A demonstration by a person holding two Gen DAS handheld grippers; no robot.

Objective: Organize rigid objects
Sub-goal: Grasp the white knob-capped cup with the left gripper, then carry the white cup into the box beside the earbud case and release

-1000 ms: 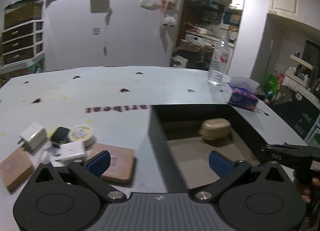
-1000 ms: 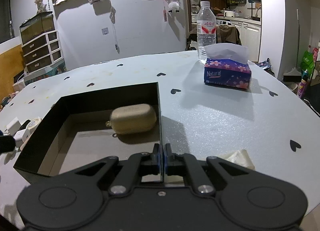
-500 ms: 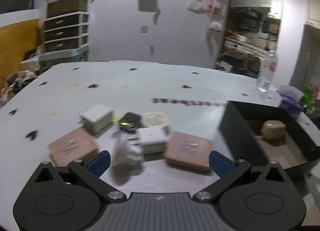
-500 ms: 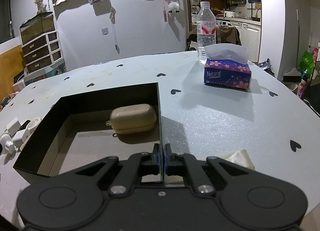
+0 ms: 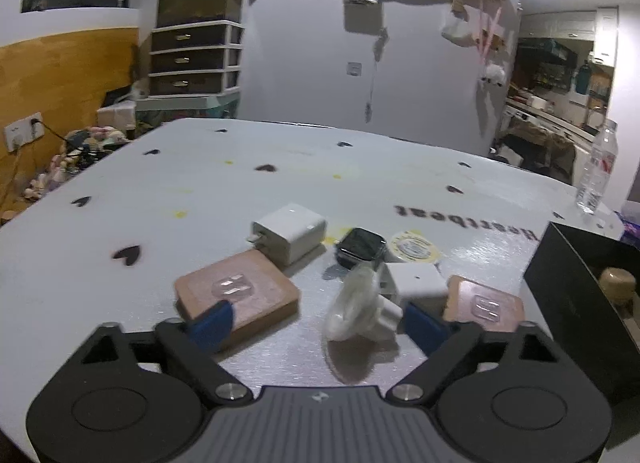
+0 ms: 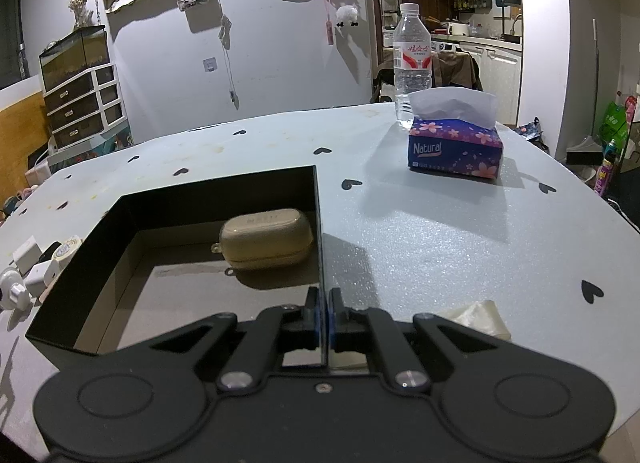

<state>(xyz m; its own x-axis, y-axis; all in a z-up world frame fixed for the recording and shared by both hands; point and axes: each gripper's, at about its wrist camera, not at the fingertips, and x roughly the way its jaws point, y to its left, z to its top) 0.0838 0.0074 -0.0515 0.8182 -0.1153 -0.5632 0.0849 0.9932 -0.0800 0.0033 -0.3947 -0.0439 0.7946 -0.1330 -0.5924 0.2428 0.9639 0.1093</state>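
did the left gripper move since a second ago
Yes. The left gripper swung left, away from the black box, which slid to the view's right edge. Its jaws have just been closing around a small white object, not yet gripping it.

**Two hand-held two-finger grippers, each seen from its own wrist camera.**
The left gripper [image 5: 316, 323] has a matte black body with two round discs, angled black link arms on silver screws, a ribbed grey centre plate bearing a small pale mark, and blue pads [image 5: 210, 323]. The right gripper [image 6: 324, 313] has the same black body, discs, silver screws and a blue edge on its fingers [image 6: 312, 313].
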